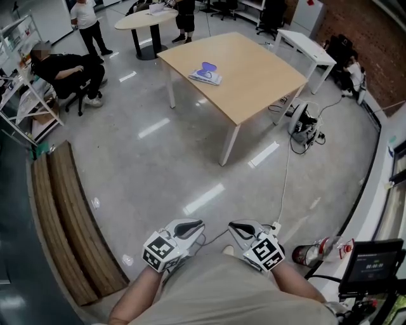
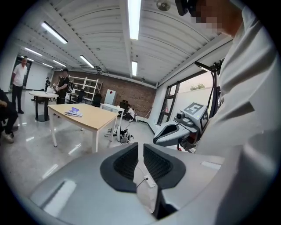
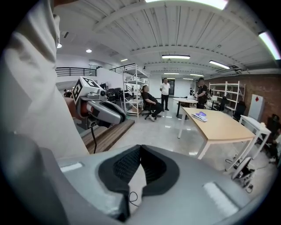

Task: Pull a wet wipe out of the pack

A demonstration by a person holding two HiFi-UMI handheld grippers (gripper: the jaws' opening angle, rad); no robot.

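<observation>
The wet wipe pack [image 1: 205,73], white and purple, lies on a light wooden table [image 1: 254,82] far ahead across the floor. It shows small in the left gripper view [image 2: 73,112] and in the right gripper view [image 3: 200,116]. Both grippers are held close to the person's body, far from the table. The left gripper [image 1: 192,226] is shut with nothing between its dark pads [image 2: 127,163]. The right gripper [image 1: 237,226] is shut too, its pads [image 3: 151,166] meeting at the tips and holding nothing. The two grippers point roughly at each other.
A wooden bench [image 1: 66,222] runs along the left. A cable [image 1: 285,171] trails from equipment [image 1: 304,120] by the table leg. A seated person [image 1: 63,70], standing people, a round table [image 1: 144,19] and a white table [image 1: 307,46] are at the back. A tripod screen [image 1: 370,263] stands at the right.
</observation>
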